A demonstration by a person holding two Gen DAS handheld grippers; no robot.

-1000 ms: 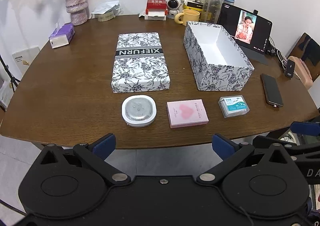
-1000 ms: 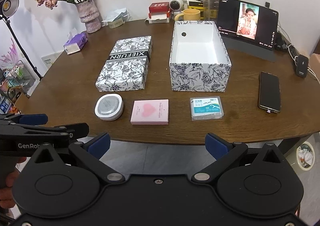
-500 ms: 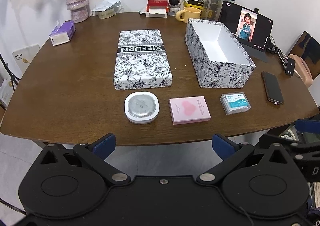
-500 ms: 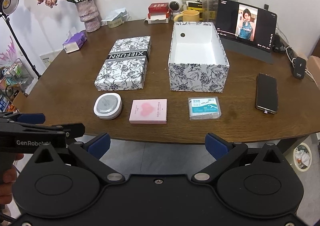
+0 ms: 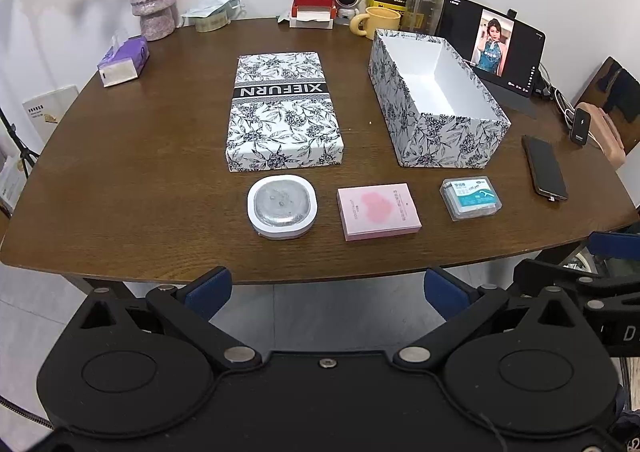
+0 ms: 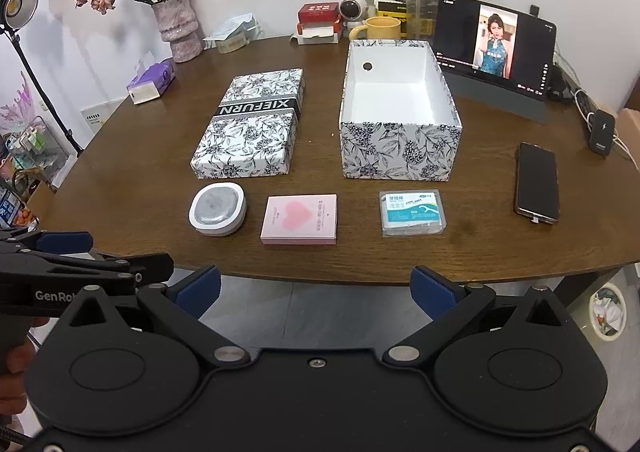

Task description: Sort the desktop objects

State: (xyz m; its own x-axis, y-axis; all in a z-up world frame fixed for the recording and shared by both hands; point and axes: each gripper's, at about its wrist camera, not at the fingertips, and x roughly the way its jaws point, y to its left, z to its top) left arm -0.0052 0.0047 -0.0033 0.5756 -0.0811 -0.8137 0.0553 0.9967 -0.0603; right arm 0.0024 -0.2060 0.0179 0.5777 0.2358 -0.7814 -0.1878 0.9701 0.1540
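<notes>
- Right wrist view, at 6 o'clock: right gripper [image 6: 316,288] off the near edge of the table [image 6: 120,172], blue fingers [image 6: 430,286] spread wide, pinching nothing.
- Left wrist view, same story: left gripper [image 5: 326,288] short of the table edge, fingers [image 5: 210,288] spread, nothing between them.
- Three loose things in a row along the near edge: white dish [image 6: 217,209] at 9 o'clock of the pink pad [image 6: 300,219], floss case [image 6: 412,212] at 3 o'clock of it, all apart from one another.
- Open box [image 6: 400,150] at 12 o'clock of the floss case: white inside, seemingly bare, one round hole in the far wall.
- Lid [image 6: 250,128] flat on the table at 9 o'clock of the box, at 12 o'clock of the dish; nothing on top.
- Likely risks:
  - Low, flat pad and floss case: fingers apt to skid over the top or scrape the table without a low, level approach.
  - Smooth clear floss case apt to slip from a shallow pinch and drop short of the box.
  - Tall near wall of the box: carried load held too low could knock it and push the box away.
  - Phone [image 6: 537,183] at 3 o'clock of the floss case, near enough for a stray nudge.
  - Two grippers side by side, apt to collide over the middle pad.
</notes>
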